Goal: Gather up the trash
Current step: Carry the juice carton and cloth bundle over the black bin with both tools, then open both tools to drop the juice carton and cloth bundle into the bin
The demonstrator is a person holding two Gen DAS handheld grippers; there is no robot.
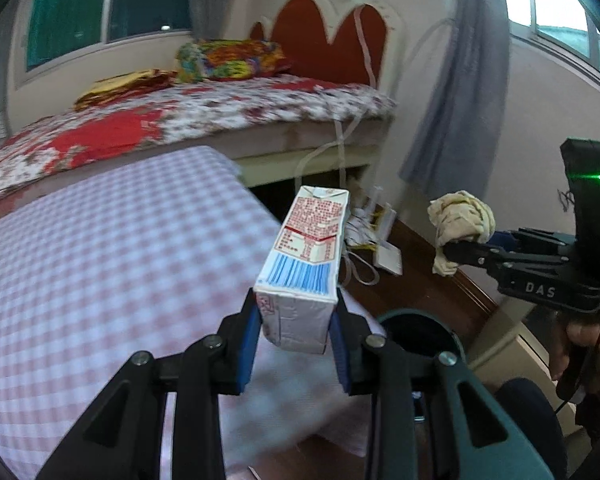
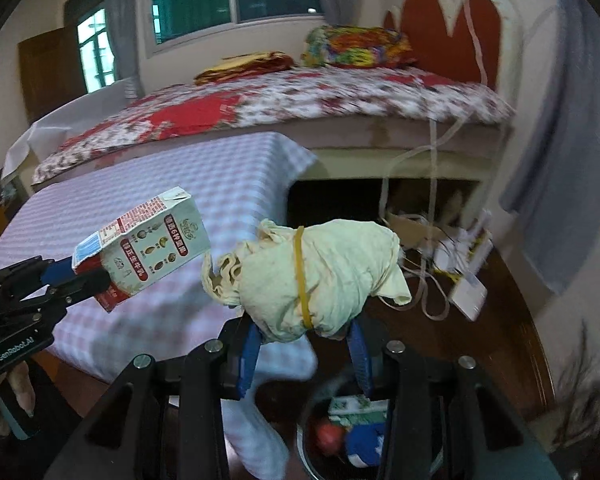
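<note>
Spreading wide across the left: a table under a pink-and-white checked cloth (image 2: 188, 184), set just before a bed with a red floral cover (image 2: 284, 100). Standing below the table's near corner: a round dark bin (image 2: 312, 432), holding a green-and-white printed carton, a red round thing and a blue-and-white item, partly hidden behind the right gripper's arms. Hanging above that bin, clamped between the blue pads of the right gripper (image 2: 306, 334): a crumpled pale-yellow cloth wad bound by a yellow rubber band (image 2: 320, 276), bulging out past both fingertips. Sitting gripped by its base in the left gripper (image 1: 296, 320): a white rectangular drink carton with red print and a blue barcode (image 1: 308, 248), poking forward beyond the fingers, over the table's edge.
</note>
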